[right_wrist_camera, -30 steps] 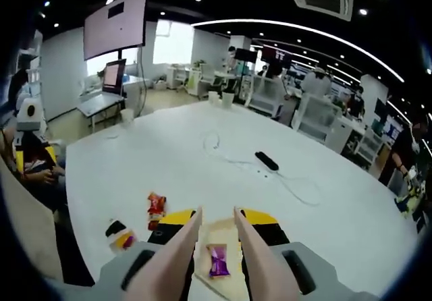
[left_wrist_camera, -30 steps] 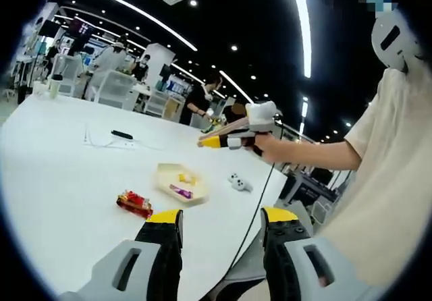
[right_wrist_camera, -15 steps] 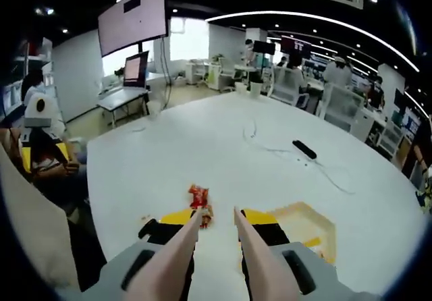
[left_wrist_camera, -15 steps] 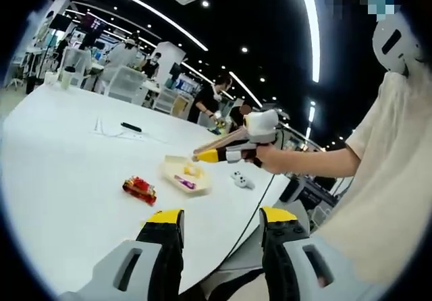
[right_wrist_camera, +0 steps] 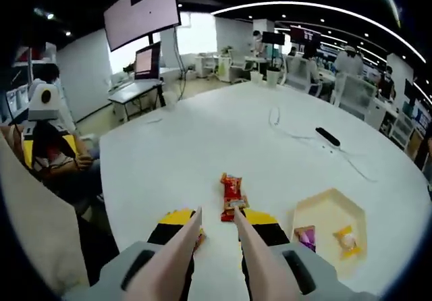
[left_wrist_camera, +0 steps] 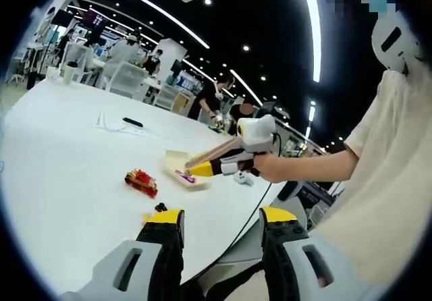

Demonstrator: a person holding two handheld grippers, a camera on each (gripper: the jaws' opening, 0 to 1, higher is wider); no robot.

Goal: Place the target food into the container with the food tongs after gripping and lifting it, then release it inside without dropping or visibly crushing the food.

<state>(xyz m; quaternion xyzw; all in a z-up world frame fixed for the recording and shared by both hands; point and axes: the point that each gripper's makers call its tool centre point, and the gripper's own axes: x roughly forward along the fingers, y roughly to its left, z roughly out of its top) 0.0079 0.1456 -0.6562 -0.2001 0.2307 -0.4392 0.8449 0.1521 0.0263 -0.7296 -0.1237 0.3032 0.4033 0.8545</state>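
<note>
The right gripper (right_wrist_camera: 214, 214) holds the long tan food tongs, open, over the red shiny snack packet (right_wrist_camera: 231, 196) on the round white table (right_wrist_camera: 196, 146), probably not touching; left gripper (left_wrist_camera: 219, 220) open, empty.

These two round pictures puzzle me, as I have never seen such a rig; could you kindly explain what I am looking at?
A person holds a handheld gripper in each hand, and each carries a fisheye camera looking along its own jaws. In the left gripper view, the left gripper is open and holds nothing; the right gripper, carrying tongs, reaches in from the right. The right gripper view looks down those tongs at a red snack pack on the white table. Beside it, a tray holds two wrapped sweets.
</note>
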